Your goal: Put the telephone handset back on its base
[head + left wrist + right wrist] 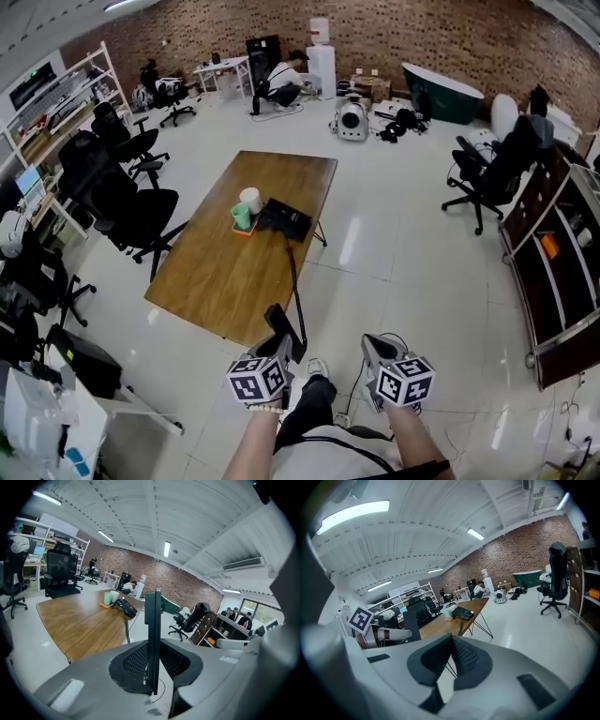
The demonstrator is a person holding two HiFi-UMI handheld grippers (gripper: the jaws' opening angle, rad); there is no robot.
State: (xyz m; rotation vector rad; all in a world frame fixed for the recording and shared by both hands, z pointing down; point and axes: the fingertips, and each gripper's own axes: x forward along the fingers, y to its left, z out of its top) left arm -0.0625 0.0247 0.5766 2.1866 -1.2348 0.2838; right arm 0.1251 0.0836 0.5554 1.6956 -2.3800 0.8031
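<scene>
- Site: open-plan office, part lab workspace. One large room.
- Shell: brick wall (441, 42) on the far side, glossy white floor (403, 244), strip lights (355, 511) on a white ceiling, AC unit (243, 564) high up.
- Seating: black swivel chairs (141, 214) grouped at left, one more at right.
- Centre: wooden table (216, 272) with a phone (284, 218) and cups (246, 211).
- Left: shelving (66, 98) and a screen (28, 178).
- Back: desks (225, 67), a seated person (286, 70), water dispenser (321, 58).
- Right: dark cabinet (562, 253).
</scene>
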